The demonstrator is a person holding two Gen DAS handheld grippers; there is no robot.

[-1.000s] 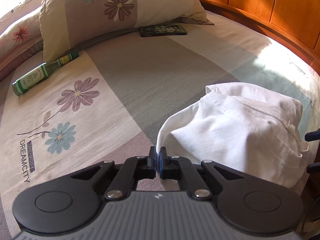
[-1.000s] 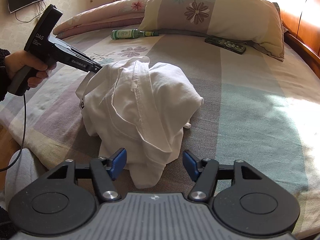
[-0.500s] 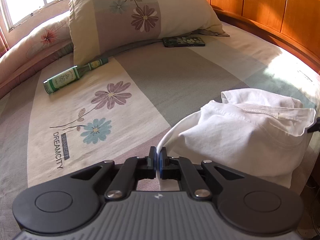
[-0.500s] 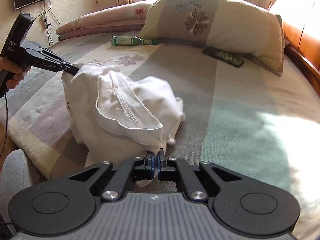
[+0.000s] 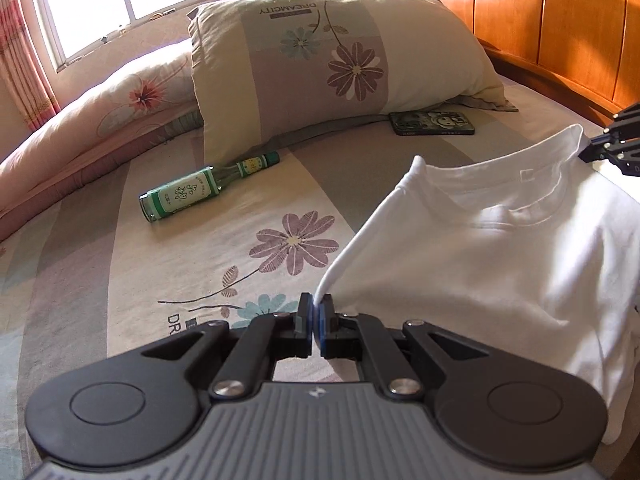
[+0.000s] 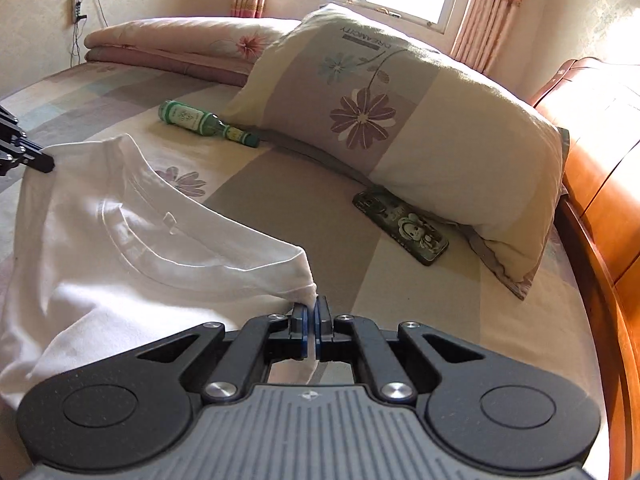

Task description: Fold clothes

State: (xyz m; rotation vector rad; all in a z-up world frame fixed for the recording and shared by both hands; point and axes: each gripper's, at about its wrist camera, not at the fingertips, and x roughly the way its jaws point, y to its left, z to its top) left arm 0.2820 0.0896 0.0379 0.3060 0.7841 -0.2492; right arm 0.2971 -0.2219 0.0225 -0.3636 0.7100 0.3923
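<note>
A wide bed with a patchwork floral cover fills both views, backed by a wooden headboard on one side. A large flowered pillow leans at its far end, with a folded pink quilt beside it under the window.

The white T-shirt hangs spread between the two grippers, its neckline facing up and its lower part draping down onto the near edge of the bed. The left gripper has its jaws pressed together on one shoulder corner of the shirt, the cloth rising from between the blue pads. The right gripper is likewise clamped on the opposite shoulder corner, a bunched point of fabric pinched between its pads. In each view the other gripper shows at the far shoulder, touching the cloth there.

A green glass bottle lies on its side on the cover near the pillow's lower corner. A dark phone case with a cartoon print lies flat just beside the pillow's other end, well apart from the shirt.
</note>
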